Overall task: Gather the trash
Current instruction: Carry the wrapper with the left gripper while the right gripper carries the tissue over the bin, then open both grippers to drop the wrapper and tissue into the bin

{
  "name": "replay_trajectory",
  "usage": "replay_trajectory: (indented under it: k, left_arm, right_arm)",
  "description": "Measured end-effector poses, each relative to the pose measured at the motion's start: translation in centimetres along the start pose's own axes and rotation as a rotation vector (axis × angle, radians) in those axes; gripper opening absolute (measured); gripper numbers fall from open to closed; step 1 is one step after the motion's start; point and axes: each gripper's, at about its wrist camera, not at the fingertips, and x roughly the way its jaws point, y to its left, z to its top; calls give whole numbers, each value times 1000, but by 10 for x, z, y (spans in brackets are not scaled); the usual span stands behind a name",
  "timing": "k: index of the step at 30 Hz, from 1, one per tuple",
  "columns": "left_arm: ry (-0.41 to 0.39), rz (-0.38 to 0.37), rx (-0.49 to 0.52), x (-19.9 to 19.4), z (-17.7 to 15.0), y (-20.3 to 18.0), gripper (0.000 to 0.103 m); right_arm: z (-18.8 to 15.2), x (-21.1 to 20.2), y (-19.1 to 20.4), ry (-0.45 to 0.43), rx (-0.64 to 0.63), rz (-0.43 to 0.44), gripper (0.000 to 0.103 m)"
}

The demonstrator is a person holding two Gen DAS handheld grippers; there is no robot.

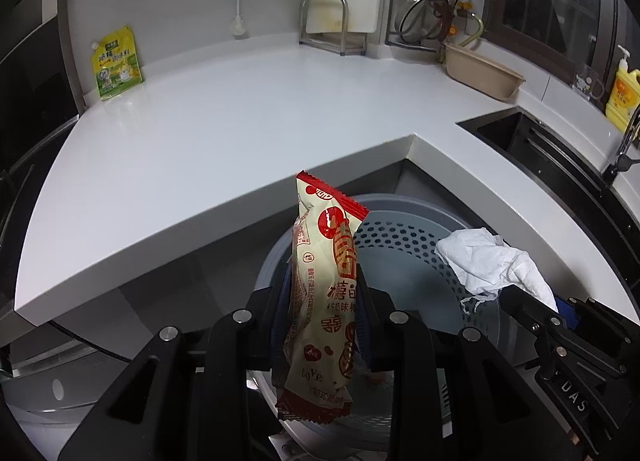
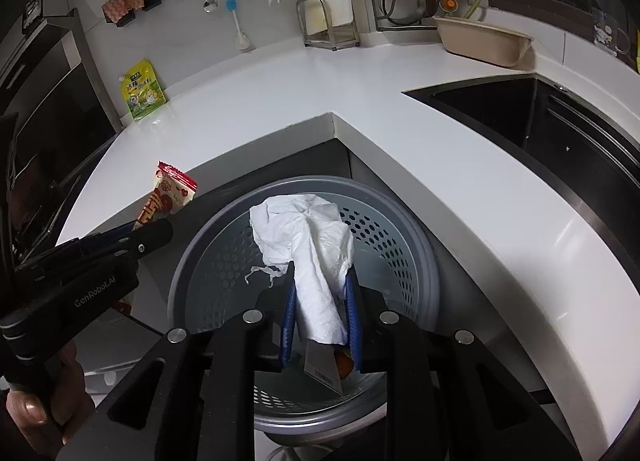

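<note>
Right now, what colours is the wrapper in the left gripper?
Cream with red ends and red print; the wrapper shows best in the left wrist view.

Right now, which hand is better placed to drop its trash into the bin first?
Right, probably. The right gripper holds the crumpled tissue squarely above the perforated bin; the left gripper has its snack wrapper nearer the rim.

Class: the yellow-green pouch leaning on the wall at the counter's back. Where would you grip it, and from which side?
Grip the pouch by its top edge, coming from above and in front: it stands nearly upright against the wall, so only that thin edge is free for two fingers.
</note>
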Motion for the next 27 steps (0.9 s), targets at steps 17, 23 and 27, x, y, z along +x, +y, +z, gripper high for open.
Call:
replay_trajectory:
  k: [17, 23, 27]
  left_arm:
    - [-13, 3, 14, 0, -1, -3, 67]
    - [-10, 4, 5, 1, 0, 2, 74]
    - [-18, 9, 1, -1, 0, 4, 82]
  right_arm:
    - [-1, -1, -11, -36, 37, -12, 59]
    - [-1, -2, -10, -35, 35, -13, 64]
    - [-1, -1, -9, -35, 34, -15, 68]
